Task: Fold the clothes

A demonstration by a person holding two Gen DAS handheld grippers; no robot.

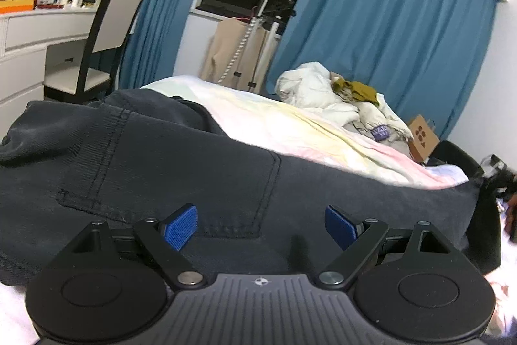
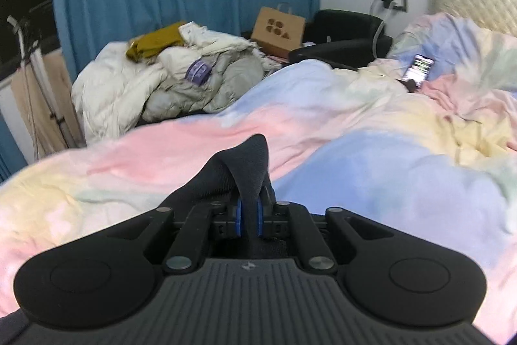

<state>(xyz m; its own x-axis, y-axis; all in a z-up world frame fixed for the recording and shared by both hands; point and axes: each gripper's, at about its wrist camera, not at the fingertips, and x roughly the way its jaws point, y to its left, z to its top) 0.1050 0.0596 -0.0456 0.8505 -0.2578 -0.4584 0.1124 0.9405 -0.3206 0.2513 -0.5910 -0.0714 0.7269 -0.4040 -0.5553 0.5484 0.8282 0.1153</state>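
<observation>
Dark navy trousers point(image 1: 168, 157) lie spread across the bed, back pocket and seams facing up. My left gripper point(image 1: 261, 227) is open just above the fabric near the pocket's lower edge, its blue pads point(image 1: 181, 227) wide apart and empty. My right gripper point(image 2: 248, 217) is shut on a bunched fold of the same dark trousers point(image 2: 248, 164), which stands up between the blue pads above the pastel bedspread point(image 2: 371, 151). The rest of the garment is hidden under the right gripper body.
A heap of white and grey clothes with a mustard piece point(image 2: 168, 76) lies at the bed's far side. A phone point(image 2: 418, 70) rests near the pillow. A brown paper bag point(image 2: 278, 31), blue curtains point(image 1: 387, 21), a clothes rack, a chair point(image 1: 106, 41) and a dresser surround the bed.
</observation>
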